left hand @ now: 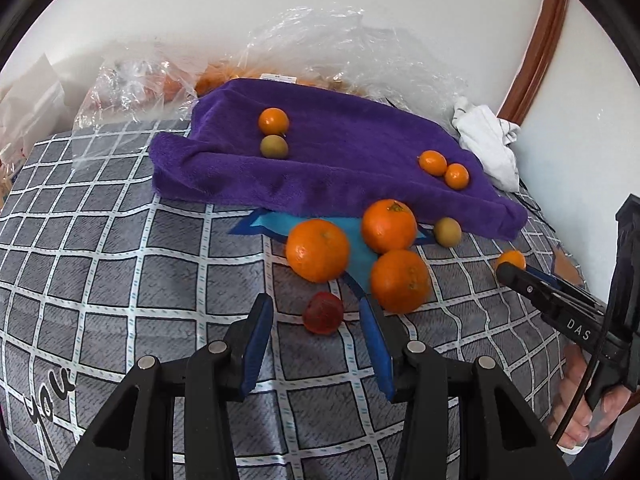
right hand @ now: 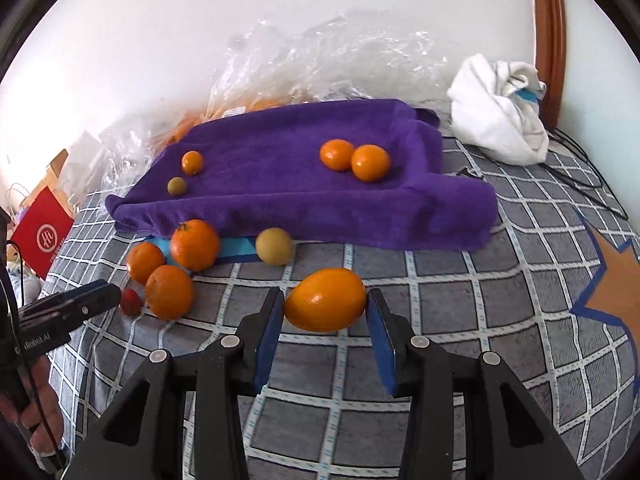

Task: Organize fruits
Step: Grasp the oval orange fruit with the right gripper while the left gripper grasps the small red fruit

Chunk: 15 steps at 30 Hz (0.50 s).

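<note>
Through the left wrist camera I see my left gripper [left hand: 316, 322] with its blue-padded jaws spread and nothing pinched; a small red fruit [left hand: 323, 313] lies on the checked bedcover [left hand: 120, 264] just ahead, in line with the gap between the fingertips but not touched by either pad. Just beyond it sit three large oranges [left hand: 318, 250] in a cluster, the nearest one close beside my right-hand finger. Farther ahead a purple towel [left hand: 340, 160] is draped over something raised, carrying a small orange fruit and a greenish one [left hand: 274, 146] to the far left and two small orange fruits [left hand: 433, 163] to the far right. Another greenish fruit [left hand: 448, 231] rests at the towel's front edge. Off to the right, the right gripper [left hand: 505, 270] reaches in, held by a hand [left hand: 576, 404], with an orange fruit showing at its tip. Through the right wrist camera, my right gripper [right hand: 326, 306] is pinching an oval orange fruit [right hand: 325, 299] between both pads, above the bedcover. Ahead and left lie the greenish fruit [right hand: 274, 246] and the three oranges [right hand: 195, 245]; the left gripper [right hand: 100, 296] comes in from the left edge, by the red fruit [right hand: 130, 301]. The towel [right hand: 280, 184] lies straight ahead, a crumpled white cloth [right hand: 496, 120] far right, clear plastic bags [right hand: 320, 64] behind.
</note>
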Tool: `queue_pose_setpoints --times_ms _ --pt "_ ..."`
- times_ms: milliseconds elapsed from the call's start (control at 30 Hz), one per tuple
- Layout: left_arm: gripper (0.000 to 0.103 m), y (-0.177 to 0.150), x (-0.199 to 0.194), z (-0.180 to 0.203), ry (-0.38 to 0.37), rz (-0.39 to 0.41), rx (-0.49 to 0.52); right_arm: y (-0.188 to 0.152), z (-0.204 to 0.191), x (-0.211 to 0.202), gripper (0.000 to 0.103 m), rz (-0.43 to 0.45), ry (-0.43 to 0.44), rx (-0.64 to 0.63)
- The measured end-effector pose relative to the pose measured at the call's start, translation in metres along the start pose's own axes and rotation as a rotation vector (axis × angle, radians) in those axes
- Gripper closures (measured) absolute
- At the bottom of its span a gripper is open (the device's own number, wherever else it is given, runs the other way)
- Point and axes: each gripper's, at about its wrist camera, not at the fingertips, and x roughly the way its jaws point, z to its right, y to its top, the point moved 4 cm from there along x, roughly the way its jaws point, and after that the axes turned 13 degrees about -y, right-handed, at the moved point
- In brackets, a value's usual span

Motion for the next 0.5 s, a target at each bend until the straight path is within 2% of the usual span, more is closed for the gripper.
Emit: queue_pose_setpoints --times_ms 100,133,167,367,500 --pt "0.069 -0.003 0.007 0.006 0.006 -0.016 0.021 -0.002 0.004 0.001 0.061 -0.013 0.015 0.025" --pt "0.078 -0.004 0.01 0.006 0.021 -0.023 0.025 -0.002 0.004 0.002 0.061 -0.017 0.021 0.028" --pt "0.08 -0.004 0.012 0.006 0.034 -0.024 0.031 0.001 0.002 0.002 0.061 -0.023 0.027 0.027" --pt "0.081 0.002 -0.01 -0.014 0.073 0.049 -0.012 0.004 -0.016 0.002 0.061 -0.013 0.055 -0.028" --pt "0.081 0.0 -0.015 -0.042 0.133 0.05 -0.063 0.0 -0.017 0.012 0.061 -0.039 0.039 -0.036"
